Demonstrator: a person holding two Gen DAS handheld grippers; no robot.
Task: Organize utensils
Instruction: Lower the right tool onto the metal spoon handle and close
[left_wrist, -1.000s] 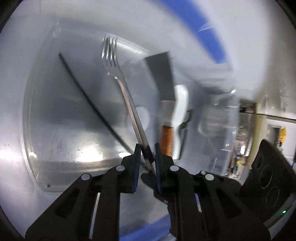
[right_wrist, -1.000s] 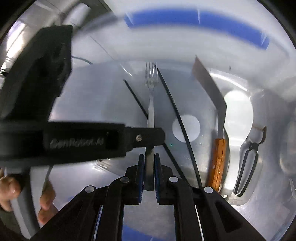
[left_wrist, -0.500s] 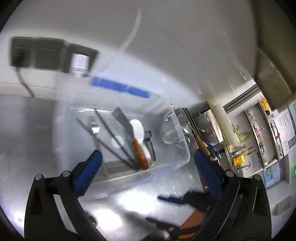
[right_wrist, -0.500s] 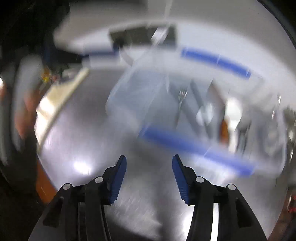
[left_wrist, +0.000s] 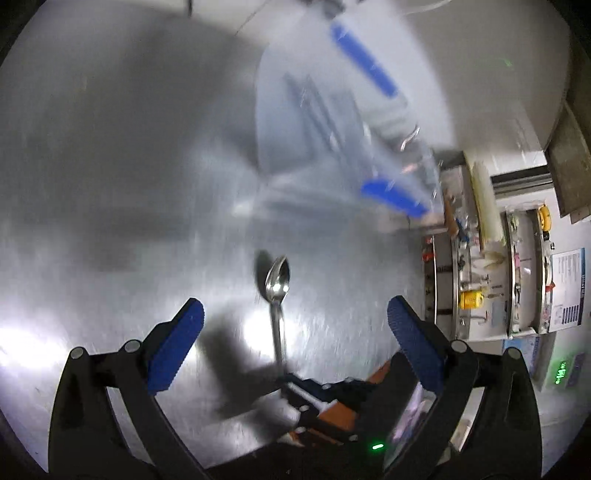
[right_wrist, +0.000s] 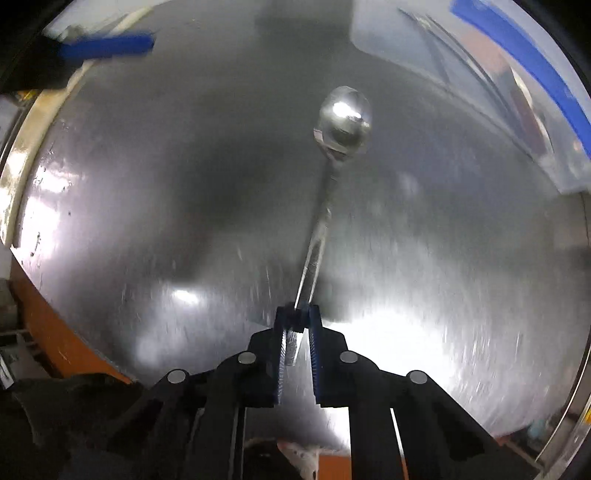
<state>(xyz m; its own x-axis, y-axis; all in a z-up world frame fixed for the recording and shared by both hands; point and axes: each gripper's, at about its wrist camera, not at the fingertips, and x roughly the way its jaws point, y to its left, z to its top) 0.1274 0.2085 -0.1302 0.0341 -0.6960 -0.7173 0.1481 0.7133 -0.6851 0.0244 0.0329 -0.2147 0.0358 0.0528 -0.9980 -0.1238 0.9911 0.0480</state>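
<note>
1. The desk (left_wrist: 110, 184) is brushed steel, grey and shiny, with bright white patches of lamp glare and dark soft shadows across it; both views are smeared by motion.
2. A metal spoon (right_wrist: 343, 114) lies along the desk top, bowl pointing away, its handle end pinched between the blue pads of the right tool (right_wrist: 297, 325), whose fingers are pressed together on it.
3. In the left wrist view the same spoon (left_wrist: 277, 284) sits between the fingers of the left tool (left_wrist: 295, 325), which are spread wide and touch nothing; the right tool (left_wrist: 295, 384) shows at the lower edge, gripping the handle end.
4. A clear plastic bin (left_wrist: 332, 129) with blue rim handles stands on the desk beyond the spoon, well apart from it; long utensils lie inside, too blurred to name.
5. In the right wrist view the bin (right_wrist: 461, 74) fills the upper right corner, and a blue pad of the left tool (right_wrist: 107, 46) shows at the upper left.
6. An orange edge (right_wrist: 55, 332) runs below the desk rim at the lower left.
7. To the right of the desk, shelves (left_wrist: 517, 277) hold small cluttered items, among them a yellow object (left_wrist: 471, 299), with a printed sheet (left_wrist: 567, 288) on the wall beside them and a green lit display (left_wrist: 561, 376) lower down.
</note>
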